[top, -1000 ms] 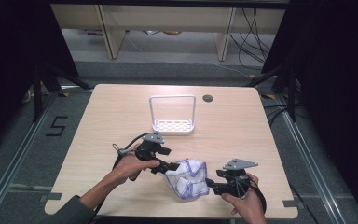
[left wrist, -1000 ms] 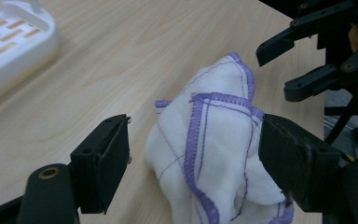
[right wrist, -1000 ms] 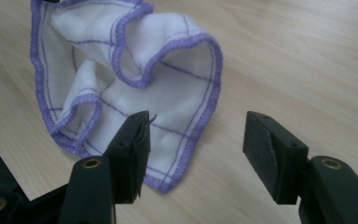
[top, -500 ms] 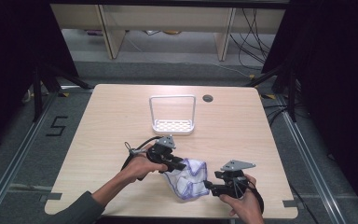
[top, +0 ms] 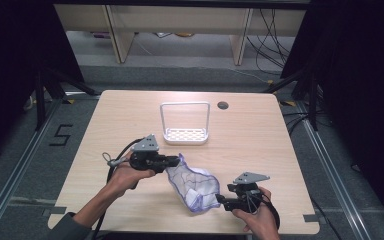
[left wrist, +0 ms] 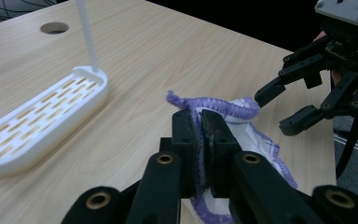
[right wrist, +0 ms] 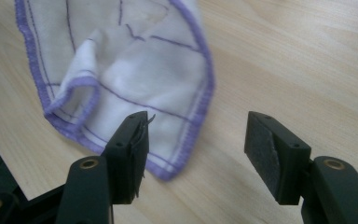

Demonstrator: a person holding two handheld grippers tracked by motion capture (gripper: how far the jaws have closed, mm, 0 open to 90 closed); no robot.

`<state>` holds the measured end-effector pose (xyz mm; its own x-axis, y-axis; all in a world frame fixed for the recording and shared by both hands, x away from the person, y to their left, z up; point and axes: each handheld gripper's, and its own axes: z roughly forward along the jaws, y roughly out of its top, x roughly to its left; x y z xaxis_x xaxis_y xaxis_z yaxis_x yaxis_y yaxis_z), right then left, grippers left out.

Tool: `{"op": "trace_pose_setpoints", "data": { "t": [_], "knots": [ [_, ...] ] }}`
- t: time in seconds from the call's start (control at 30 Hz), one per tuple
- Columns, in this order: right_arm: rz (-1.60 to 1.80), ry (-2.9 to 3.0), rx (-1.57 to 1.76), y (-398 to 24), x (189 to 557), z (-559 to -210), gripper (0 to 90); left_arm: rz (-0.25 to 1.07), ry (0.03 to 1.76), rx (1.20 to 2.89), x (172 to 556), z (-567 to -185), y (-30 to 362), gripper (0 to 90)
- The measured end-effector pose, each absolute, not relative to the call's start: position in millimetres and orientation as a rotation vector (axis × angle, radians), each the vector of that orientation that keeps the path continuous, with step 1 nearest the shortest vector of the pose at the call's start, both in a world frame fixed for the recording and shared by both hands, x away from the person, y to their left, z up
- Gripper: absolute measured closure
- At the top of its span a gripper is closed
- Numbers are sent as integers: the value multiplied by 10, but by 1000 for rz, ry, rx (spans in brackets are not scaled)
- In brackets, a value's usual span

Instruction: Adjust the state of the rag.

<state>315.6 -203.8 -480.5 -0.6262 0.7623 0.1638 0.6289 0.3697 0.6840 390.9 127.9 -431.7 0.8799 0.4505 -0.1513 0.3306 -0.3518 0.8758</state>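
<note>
Pale wood grain covers the table (top: pixel 130 125) we work at, with dark floor and black curtains around it. Toward the far side stands a white slotted rack (top: pixel 185 135) with a tall wire hoop, and beyond it a round cable hole (top: pixel 223 105) in the tabletop.

Between our two hands lies the cloth (top: pixel 192 187), white with a purple stitched border and thin purple lines, crumpled rather than flat. Our left gripper (top: pixel 172 161) is clenched on its purple hem; in the left gripper view the jaws stand pressed together with the edging squeezed between them, and that corner is lifted off the wood while the rest sags down toward the table. Our right gripper (top: pixel 222 200) is released, its jaws wide apart at the cloth's near corner. In the right gripper view the border of the cloth (right wrist: pixel 121 93) runs just past one jaw, and nothing sits between the two pads.

We judge the work to be about half set up: one corner is secured, the other is not yet taken. What is left, as far as we can see, is to close the right jaws on that free corner and then spread or fold the cloth, which remains bunched.
</note>
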Motion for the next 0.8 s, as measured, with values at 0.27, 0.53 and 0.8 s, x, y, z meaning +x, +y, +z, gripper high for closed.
{"op": "trace_pose_setpoints", "data": {
  "t": [0.27,0.53,0.8],
  "knots": [
    [1144,2472,1250,-1875,3221,-4882,442,106,627,1965,3899,-4528,1484,839],
    [1188,2561,1233,-1805,3299,-4969,656,103,647,1960,3912,-4583,1567,838],
    [1190,2519,1029,-1794,3218,-4792,892,111,639,1924,3878,-4494,1635,841]
  ]
}}
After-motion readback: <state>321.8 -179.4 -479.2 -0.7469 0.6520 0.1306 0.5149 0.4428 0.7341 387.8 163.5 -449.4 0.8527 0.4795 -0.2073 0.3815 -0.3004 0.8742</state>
